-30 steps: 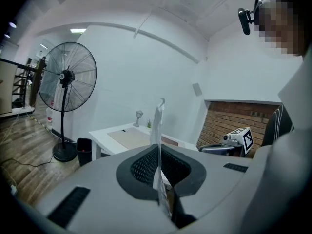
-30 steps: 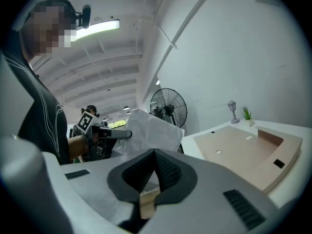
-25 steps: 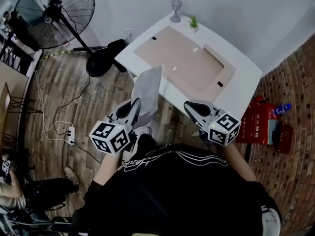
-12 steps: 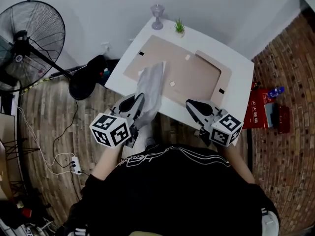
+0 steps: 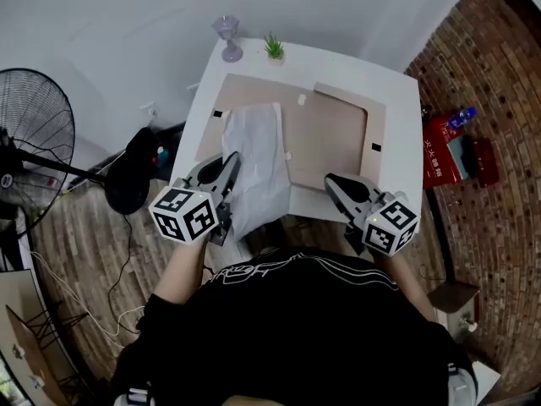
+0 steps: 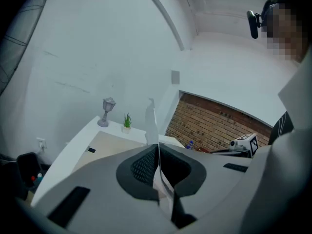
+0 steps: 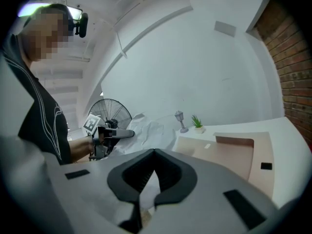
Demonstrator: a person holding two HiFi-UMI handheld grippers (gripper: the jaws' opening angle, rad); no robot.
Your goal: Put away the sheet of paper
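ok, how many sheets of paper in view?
1: crumpled white sheet of paper, pinched by the left gripper, held over the brown cardboard panel. More could hide beneath it.

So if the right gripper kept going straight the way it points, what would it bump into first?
Probably the sheet of paper that the left gripper holds up over the table, though depth is hard to judge.
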